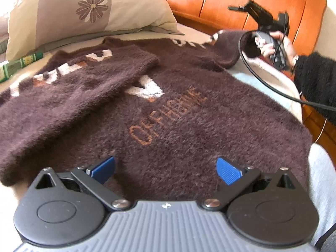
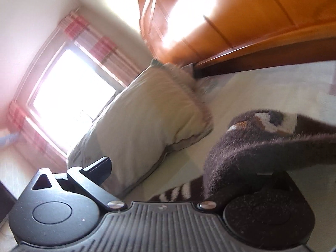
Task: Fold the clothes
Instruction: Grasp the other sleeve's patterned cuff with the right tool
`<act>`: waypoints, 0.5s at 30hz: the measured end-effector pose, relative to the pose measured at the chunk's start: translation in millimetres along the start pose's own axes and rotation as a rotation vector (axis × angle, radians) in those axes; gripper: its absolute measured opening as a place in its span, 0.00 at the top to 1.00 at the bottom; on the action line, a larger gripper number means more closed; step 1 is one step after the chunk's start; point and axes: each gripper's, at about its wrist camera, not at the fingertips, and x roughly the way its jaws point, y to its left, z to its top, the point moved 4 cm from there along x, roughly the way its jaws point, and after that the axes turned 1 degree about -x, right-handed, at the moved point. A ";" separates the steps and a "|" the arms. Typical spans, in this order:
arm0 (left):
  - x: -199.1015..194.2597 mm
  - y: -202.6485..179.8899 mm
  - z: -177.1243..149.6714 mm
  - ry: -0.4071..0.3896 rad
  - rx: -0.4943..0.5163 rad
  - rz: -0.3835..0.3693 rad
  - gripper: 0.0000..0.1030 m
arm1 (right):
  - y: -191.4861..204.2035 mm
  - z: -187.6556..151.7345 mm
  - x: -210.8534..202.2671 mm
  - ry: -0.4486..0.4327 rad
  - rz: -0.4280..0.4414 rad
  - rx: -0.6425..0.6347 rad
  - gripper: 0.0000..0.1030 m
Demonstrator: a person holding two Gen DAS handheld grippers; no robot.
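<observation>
While the left gripper (image 1: 166,170) hovers spread over the sweater (image 1: 178,115), the right gripper's (image 2: 159,168) fingers gape.

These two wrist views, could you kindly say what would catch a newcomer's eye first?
A fuzzy dark brown sweater with orange lettering lies spread over the bed, one sleeve folded across it. The left gripper hovers open above its hem. Beyond it, a floral beige pillow leans by the orange wooden headboard.
</observation>
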 end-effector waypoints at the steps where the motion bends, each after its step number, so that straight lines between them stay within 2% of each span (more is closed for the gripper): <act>1: -4.3 -0.8 0.5 -0.007 0.014 0.009 0.01 | 7.4 -2.3 2.2 0.014 0.003 -0.014 0.00; 9: -27.6 -3.7 7.6 -0.049 0.043 0.008 0.01 | 65.0 -22.4 21.5 0.122 0.017 -0.097 0.00; 15: -38.1 -0.2 9.0 -0.063 0.042 0.020 0.01 | 88.8 -40.3 33.7 0.168 0.063 -0.053 0.00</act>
